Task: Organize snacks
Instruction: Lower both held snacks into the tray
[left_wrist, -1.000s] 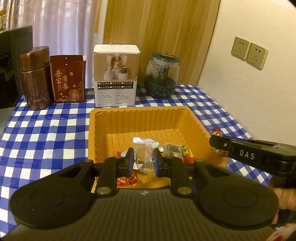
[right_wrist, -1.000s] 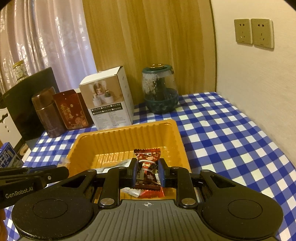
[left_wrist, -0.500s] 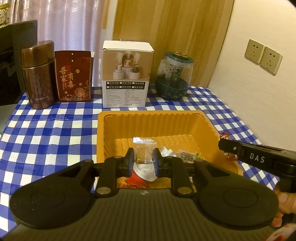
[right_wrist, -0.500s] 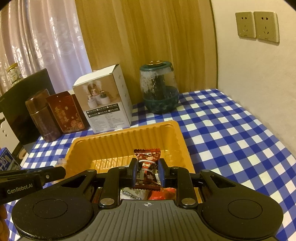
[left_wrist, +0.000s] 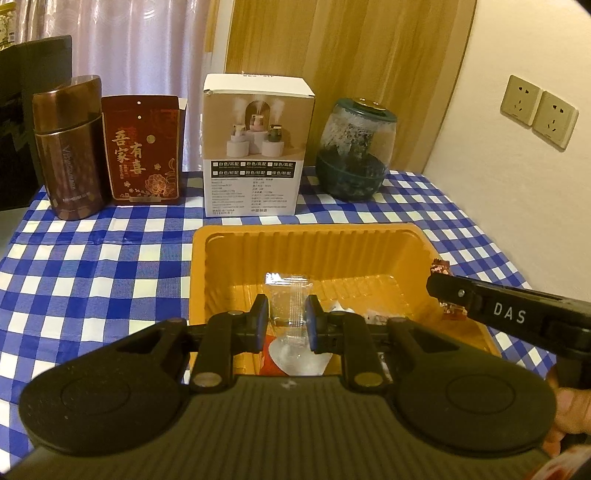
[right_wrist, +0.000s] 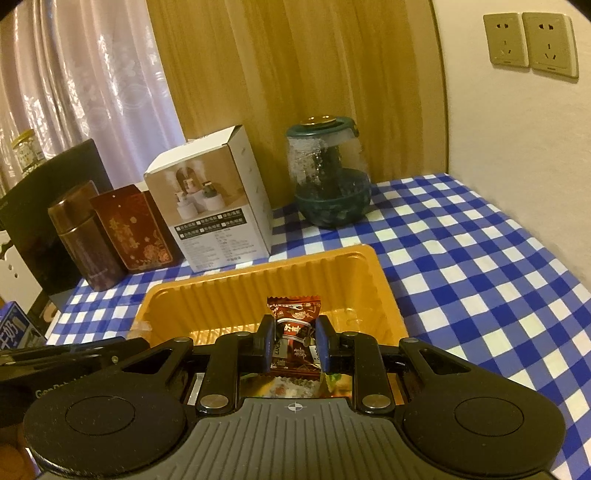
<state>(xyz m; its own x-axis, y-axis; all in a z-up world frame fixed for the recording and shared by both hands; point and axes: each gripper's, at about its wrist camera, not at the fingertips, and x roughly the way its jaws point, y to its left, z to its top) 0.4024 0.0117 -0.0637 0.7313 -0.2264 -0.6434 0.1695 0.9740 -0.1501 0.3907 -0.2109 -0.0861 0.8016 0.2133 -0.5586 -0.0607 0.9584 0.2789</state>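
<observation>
An orange plastic tray (left_wrist: 310, 254) sits on the blue checked tablecloth; it also shows in the right wrist view (right_wrist: 258, 295). My left gripper (left_wrist: 283, 312) is shut on a clear-wrapped snack (left_wrist: 288, 299) and holds it over the tray's near part. My right gripper (right_wrist: 294, 334) is shut on a red-brown wrapped candy (right_wrist: 293, 321) above the tray's near edge. The right gripper (left_wrist: 491, 310) also shows from the side in the left wrist view, at the tray's right rim. Several wrapped snacks (left_wrist: 291, 354) lie in the tray under the grippers.
Along the back stand a brown tin (left_wrist: 68, 147), a red box (left_wrist: 142, 149), a white carton (left_wrist: 256, 146) and a green-lidded glass jar (left_wrist: 352, 147). The wall with sockets (left_wrist: 537, 110) bounds the table on the right. A blue carton (right_wrist: 16, 328) sits at far left.
Both grippers have risen and drawn back a little over the tray, each still holding its snack. The back row of objects now looks larger and lower in both views.
</observation>
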